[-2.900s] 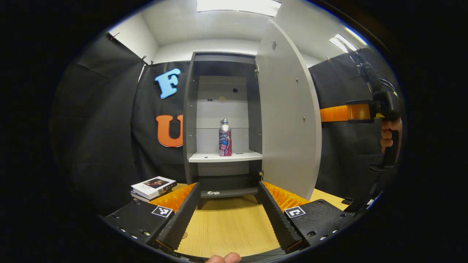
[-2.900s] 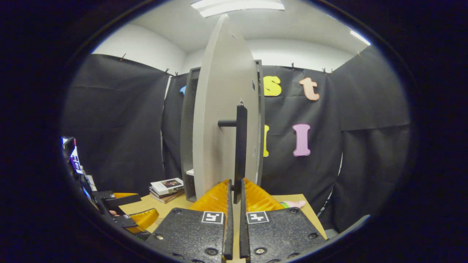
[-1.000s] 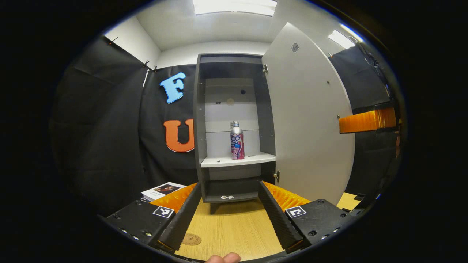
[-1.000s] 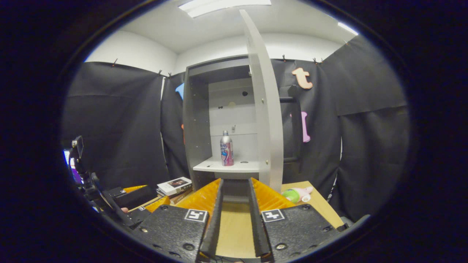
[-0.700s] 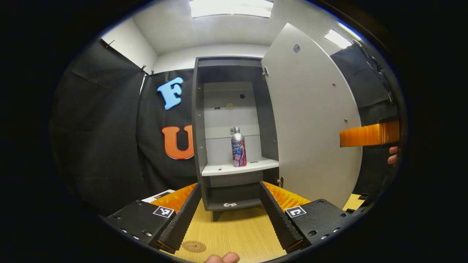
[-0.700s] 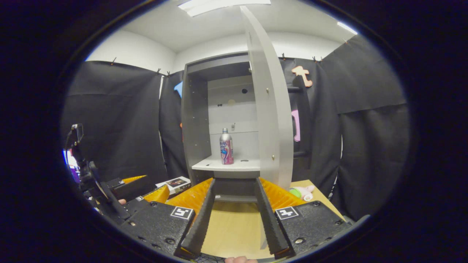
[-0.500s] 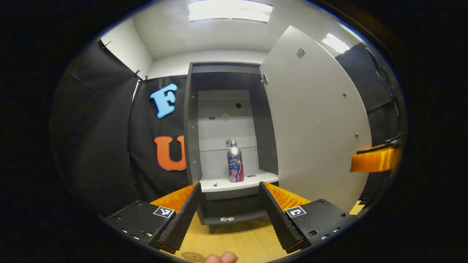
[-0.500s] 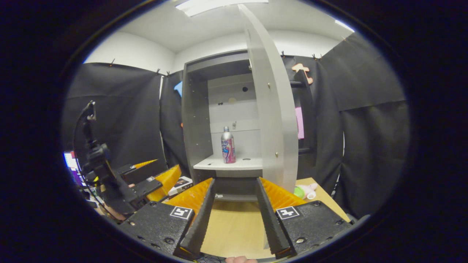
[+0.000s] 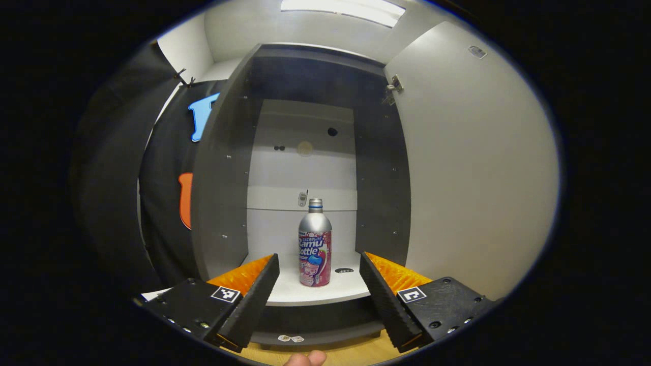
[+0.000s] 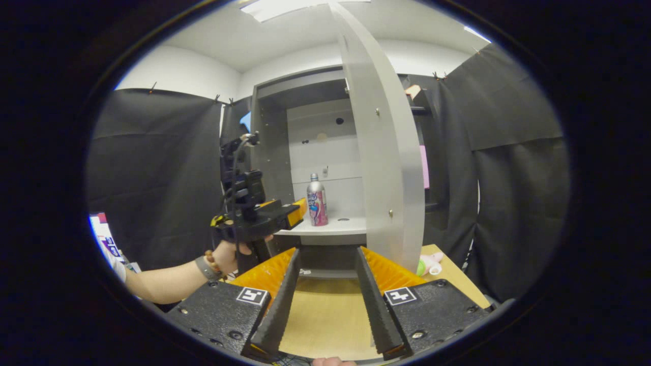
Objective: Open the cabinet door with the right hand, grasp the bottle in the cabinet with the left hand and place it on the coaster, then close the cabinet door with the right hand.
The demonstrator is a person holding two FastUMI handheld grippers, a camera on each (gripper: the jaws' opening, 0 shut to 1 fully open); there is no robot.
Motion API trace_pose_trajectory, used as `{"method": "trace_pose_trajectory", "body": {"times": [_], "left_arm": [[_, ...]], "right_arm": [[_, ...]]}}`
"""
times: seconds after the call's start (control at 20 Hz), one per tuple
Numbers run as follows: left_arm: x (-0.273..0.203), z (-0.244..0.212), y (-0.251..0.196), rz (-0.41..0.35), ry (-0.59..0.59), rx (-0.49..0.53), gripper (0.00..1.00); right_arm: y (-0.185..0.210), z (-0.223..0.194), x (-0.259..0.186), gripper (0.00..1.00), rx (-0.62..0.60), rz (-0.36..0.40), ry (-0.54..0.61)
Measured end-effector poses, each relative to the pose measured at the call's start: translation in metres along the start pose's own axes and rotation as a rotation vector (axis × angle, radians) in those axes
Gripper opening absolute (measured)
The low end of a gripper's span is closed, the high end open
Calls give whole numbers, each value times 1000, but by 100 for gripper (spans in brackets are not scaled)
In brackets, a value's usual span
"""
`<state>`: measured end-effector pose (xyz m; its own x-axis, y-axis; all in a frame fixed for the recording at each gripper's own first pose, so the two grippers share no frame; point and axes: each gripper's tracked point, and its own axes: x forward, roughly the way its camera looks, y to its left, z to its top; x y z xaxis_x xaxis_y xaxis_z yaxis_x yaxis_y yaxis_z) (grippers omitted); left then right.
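Left gripper view: I am holding my left gripper (image 9: 319, 290) level with the white shelf (image 9: 325, 295) of the tall grey cabinet (image 9: 224, 168), its two black ridged fingers (image 9: 254, 300) spread wide and gripping nothing. The silver metal bottle with the pink printed label (image 9: 315, 244) is standing upright on that shelf, framed between the fingers but beyond their tips and touching neither. The pale grey cabinet door (image 9: 478, 168) is standing open to the right of the bottle.

Right gripper view: I am holding my right gripper (image 10: 325, 300) over the light wooden tabletop (image 10: 325, 315) in front of the cabinet (image 10: 269, 152), its fingers (image 10: 274, 310) parted and empty. The open door (image 10: 386, 152) is showing nearly edge-on, just right of the bottle (image 10: 316, 201) on the shelf (image 10: 330, 226). My left gripper (image 10: 297, 211) is reaching toward the shelf from the left of the bottle, near it but apart from it, with my hand (image 10: 229, 254) around its grip. A small pink and green toy (image 10: 430, 264) is lying on the tabletop to the right of the door
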<state>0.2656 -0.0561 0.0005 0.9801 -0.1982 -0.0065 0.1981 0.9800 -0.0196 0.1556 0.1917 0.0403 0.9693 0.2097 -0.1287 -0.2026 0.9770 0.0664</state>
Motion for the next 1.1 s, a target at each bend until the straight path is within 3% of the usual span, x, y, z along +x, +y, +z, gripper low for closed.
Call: {"method": "trace_pose_trajectory", "body": {"times": [0.45, 1.1], "left_arm": [[94, -45, 15, 69, 66, 47, 96], [129, -48, 22, 105, 46, 51, 96]], "right_arm": [[1, -1, 4, 70, -6, -5, 39], [4, 3, 13, 70, 19, 9, 48]]}}
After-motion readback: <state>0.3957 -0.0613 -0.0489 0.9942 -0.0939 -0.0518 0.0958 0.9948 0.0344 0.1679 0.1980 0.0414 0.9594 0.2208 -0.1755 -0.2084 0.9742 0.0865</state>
